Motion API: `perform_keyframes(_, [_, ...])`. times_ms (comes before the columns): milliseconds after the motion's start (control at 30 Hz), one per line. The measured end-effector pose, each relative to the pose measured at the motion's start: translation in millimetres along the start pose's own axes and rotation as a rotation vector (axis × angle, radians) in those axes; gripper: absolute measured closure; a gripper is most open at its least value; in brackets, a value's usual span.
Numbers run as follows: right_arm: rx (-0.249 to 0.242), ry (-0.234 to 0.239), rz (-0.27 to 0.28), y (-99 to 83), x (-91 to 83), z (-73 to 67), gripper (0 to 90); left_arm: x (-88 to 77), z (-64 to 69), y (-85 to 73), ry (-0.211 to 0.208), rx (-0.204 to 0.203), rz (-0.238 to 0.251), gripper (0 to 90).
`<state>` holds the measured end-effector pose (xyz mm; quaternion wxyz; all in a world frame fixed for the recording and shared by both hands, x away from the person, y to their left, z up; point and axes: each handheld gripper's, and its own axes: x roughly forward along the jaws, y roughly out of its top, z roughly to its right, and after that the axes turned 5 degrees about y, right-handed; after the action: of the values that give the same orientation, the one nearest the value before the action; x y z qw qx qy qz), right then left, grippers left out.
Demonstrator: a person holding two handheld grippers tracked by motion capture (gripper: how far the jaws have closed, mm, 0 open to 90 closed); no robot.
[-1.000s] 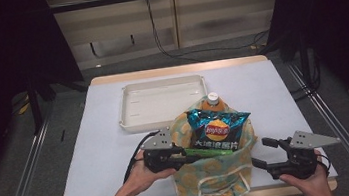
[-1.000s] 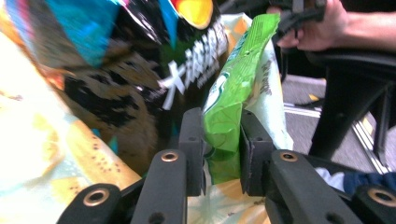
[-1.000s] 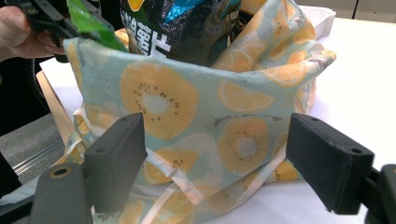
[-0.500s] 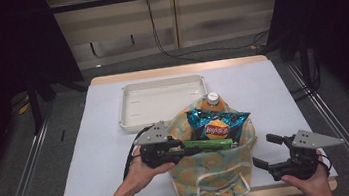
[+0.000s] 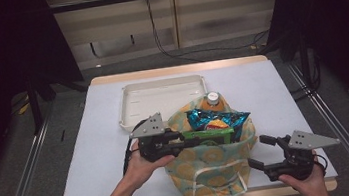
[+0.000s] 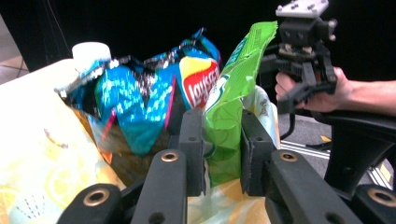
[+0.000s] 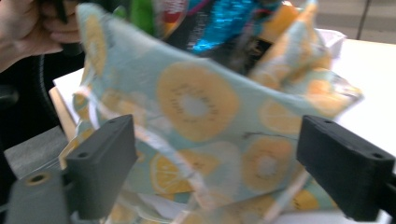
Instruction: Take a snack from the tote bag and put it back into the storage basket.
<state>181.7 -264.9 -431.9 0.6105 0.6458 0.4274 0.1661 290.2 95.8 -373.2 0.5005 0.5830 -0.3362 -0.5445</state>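
Note:
A lemon-print cloth bag (image 5: 215,169) stands at the table's front. It holds a blue chips packet (image 5: 216,117) and an orange bottle with a white cap (image 5: 211,98). My left gripper (image 5: 186,139) is at the bag's left rim, shut on a green snack packet (image 5: 208,135) that lies across the bag's mouth. In the left gripper view, the pads press the green packet (image 6: 223,140) beside the blue packet (image 6: 135,98). My right gripper (image 5: 258,151) stands open at the bag's right side. Its jaws have just been closing a little, with the bag's cloth (image 7: 201,107) ahead of the pads and untouched.
A white tray (image 5: 134,114) lies behind the bag, toward the far side of the white table (image 5: 98,152). The table's front edge runs just below both hands. Dark floor and metal rails flank the table.
My left gripper has risen with the green packet, which now sits higher across the bag's mouth. The right hand has stayed in place.

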Motion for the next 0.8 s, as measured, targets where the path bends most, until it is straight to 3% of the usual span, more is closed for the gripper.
perform_keyframes(167, [-0.020,-0.001,-0.003,1.7,2.3,-1.7,18.3,-6.5,-1.2,7.5,0.021,-0.003,0.027,74.7])
perform_keyframes(300, [-0.013,0.008,0.007,3.2,2.8,0.5,20.9,-8.2,-2.6,8.9,0.029,-0.010,0.017,74.7])
perform_keyframes(567, [-0.026,0.031,-0.041,4.7,25.0,-0.2,21.4,-8.9,-0.4,15.5,0.029,-0.010,0.048,74.7])
perform_keyframes(667, [-0.046,0.039,-0.068,3.6,33.2,-1.6,36.2,-12.1,-1.3,19.8,0.031,-0.005,0.044,74.6])
perform_keyframes(733, [-0.048,0.036,-0.086,1.9,34.9,-2.0,53.6,-12.4,-2.6,20.6,0.036,-0.008,0.040,74.6])
perform_keyframes(800, [-0.052,0.026,-0.097,0.6,34.5,-1.4,64.1,-11.9,-3.2,20.1,0.035,-0.010,0.039,74.6])
